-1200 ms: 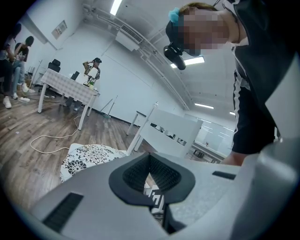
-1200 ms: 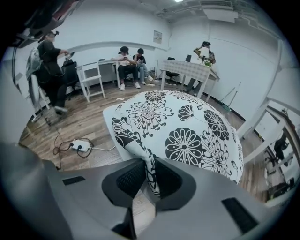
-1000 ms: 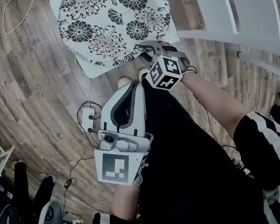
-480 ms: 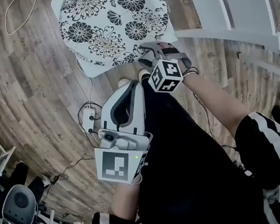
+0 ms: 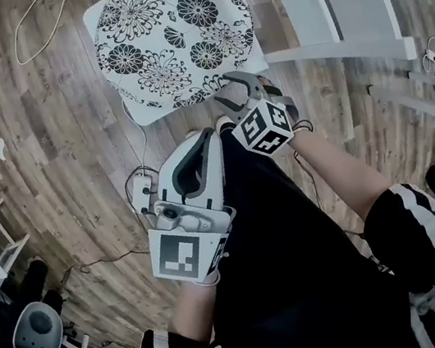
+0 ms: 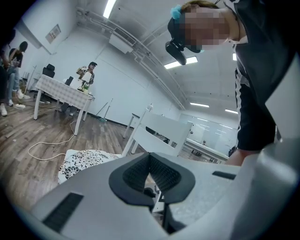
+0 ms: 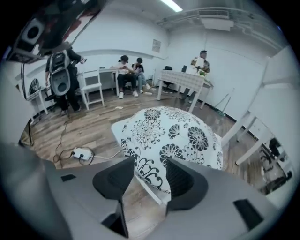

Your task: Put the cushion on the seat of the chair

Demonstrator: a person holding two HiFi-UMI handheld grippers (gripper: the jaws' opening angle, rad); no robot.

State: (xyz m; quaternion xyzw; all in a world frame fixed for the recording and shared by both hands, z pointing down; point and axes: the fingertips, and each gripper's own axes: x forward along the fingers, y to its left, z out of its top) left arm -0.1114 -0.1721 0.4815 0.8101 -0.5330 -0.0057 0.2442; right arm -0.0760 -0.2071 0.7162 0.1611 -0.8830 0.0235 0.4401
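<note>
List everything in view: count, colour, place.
cushion: 1, white with black flowers, on the chair seat
chair: 1, white, backrest right of the cushion
power strip: 1, white, on the floor near the chair
cables: several, white and dark, on the floor
table: 1, checked cloth, background
people: several, seated and standing by the table
left gripper: 1, grey, jaws together, empty
right gripper: 1, grey, jaws have just been opening, now apart; cushion edge shows between them, not gripped

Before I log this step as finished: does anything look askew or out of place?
The floral cushion lies flat on the white chair seat, undamaged. Only oddity: a power strip with loose cables on the floor right beside it.
</note>
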